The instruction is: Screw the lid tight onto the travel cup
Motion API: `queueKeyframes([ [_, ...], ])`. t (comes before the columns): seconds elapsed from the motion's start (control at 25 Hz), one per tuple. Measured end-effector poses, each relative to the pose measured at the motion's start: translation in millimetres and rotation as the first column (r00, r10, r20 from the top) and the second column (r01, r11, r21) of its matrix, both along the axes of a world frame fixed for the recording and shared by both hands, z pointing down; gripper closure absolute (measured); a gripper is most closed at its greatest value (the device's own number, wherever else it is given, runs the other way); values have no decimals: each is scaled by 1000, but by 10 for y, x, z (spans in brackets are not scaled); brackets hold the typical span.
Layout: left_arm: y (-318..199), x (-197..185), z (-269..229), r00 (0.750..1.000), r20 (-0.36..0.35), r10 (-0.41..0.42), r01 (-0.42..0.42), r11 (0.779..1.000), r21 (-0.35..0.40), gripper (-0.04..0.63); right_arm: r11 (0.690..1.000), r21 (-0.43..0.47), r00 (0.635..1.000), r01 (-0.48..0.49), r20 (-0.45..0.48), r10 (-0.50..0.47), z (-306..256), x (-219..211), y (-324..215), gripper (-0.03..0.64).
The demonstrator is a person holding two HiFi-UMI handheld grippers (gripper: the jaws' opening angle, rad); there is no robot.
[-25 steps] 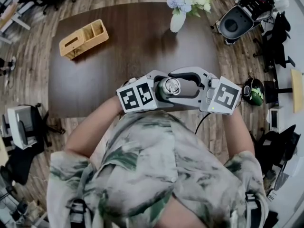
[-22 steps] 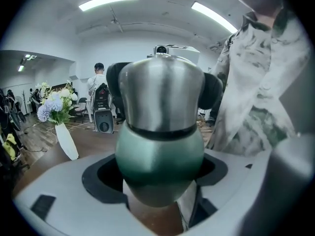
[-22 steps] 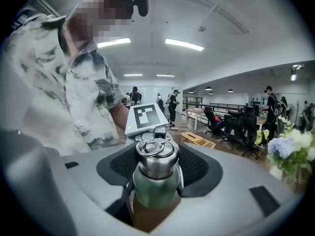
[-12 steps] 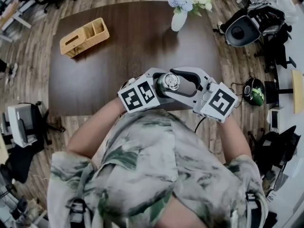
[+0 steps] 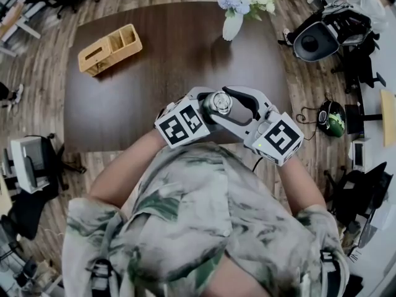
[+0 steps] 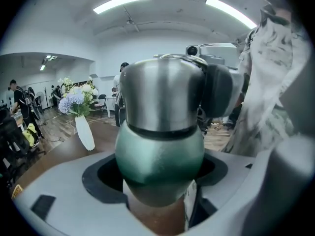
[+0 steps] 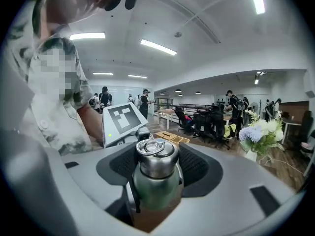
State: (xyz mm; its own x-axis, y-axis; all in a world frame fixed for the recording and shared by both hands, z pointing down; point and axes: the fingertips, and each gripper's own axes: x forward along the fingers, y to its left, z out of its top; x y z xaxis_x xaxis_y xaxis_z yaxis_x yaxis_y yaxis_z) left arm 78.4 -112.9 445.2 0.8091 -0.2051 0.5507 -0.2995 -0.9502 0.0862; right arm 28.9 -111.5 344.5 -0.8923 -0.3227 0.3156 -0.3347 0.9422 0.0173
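- Travel cup is held off the worktop, just in front of the person's patterned shirt and between the two claws.
- Left claw pinches the cup's green body, which sits upright between its jaws.
- Steel lid sits on top of the cup, with a small ring lying on its crown.
- Right claw comes in from the opposite side, its jaws set wide with the dark pads against the sides of the lid.
- Both marker cubes, the left and the right, face up toward the head view.
- Farther off on the dark worktop, a wooden box with compartments lies at the far left.
- A white vase of flowers stands at the far edge.
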Motion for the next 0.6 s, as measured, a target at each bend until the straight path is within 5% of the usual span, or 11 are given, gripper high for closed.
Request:
queueKeyframes([
  [0.32,113,-13,-74,993,-28,113,-113,994,10,201,978,-47,979,206,22,-205,-70,63,105,307],
  [0.6,273,55,-116,974,-31,222,-222,975,23,201,913,-43,914,405,-20,-406,-123,27,254,313],
])
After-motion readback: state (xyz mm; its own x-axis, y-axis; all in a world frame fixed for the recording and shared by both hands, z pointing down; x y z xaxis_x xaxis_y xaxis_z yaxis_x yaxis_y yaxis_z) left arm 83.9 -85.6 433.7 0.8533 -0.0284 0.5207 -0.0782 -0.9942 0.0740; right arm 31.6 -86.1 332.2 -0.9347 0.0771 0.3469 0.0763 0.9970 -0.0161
